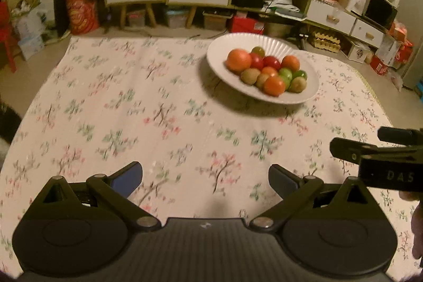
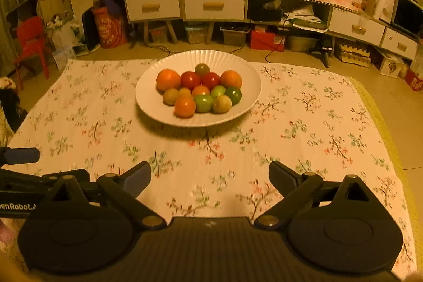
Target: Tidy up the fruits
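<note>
Fruits (image 2: 199, 90), orange, red, green and brownish, sit heaped together in a white ribbed plate (image 2: 246, 75) at the far middle of a floral tablecloth (image 2: 317, 123). No fruit lies loose on the cloth. Near the viewer, the left gripper (image 1: 205, 180) and right gripper (image 2: 210, 177) hover side by side, jaws spread wide, holding nothing. This fits gathering just finished, or sorting about to start; the pictures do not settle which.

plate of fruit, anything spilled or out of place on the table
Nothing stands out. All the fruit sits heaped inside the white plate, none loose on the floral tablecloth. Both the left gripper and right gripper are open, empty.
</note>
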The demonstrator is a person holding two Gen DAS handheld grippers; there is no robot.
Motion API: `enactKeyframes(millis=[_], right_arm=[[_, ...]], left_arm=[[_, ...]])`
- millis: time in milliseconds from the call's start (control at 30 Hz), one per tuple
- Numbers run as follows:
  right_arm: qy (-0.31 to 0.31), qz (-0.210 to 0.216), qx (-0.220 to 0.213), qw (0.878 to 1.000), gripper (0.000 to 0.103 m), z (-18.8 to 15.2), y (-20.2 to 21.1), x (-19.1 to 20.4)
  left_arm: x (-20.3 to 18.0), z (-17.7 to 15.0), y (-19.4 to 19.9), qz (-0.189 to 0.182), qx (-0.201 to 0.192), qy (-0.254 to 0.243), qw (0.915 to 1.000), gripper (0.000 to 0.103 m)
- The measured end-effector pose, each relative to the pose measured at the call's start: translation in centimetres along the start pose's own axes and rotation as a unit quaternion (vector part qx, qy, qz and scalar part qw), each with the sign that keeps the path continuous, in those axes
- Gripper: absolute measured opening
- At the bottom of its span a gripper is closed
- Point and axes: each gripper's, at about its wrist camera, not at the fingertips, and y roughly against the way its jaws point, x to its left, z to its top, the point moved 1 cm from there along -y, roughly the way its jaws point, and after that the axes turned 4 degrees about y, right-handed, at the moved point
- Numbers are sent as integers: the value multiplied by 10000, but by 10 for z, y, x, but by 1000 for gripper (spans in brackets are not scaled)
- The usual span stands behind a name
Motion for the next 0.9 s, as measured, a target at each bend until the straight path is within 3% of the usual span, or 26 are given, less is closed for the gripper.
enactKeyframes(millis=[100, 333, 900], right_arm=[[100, -62, 50, 9999, 98, -8, 1, 7], [170, -81, 77, 9998, 98, -15, 1, 16], [255, 28, 66, 9997, 100, -18, 6, 24]], left_arm=[[8, -3, 0, 184, 186, 152, 9995, 101], [13, -9, 9, 468, 21, 44, 9989, 101], [6, -13, 14, 264, 14, -17, 9996, 101]])
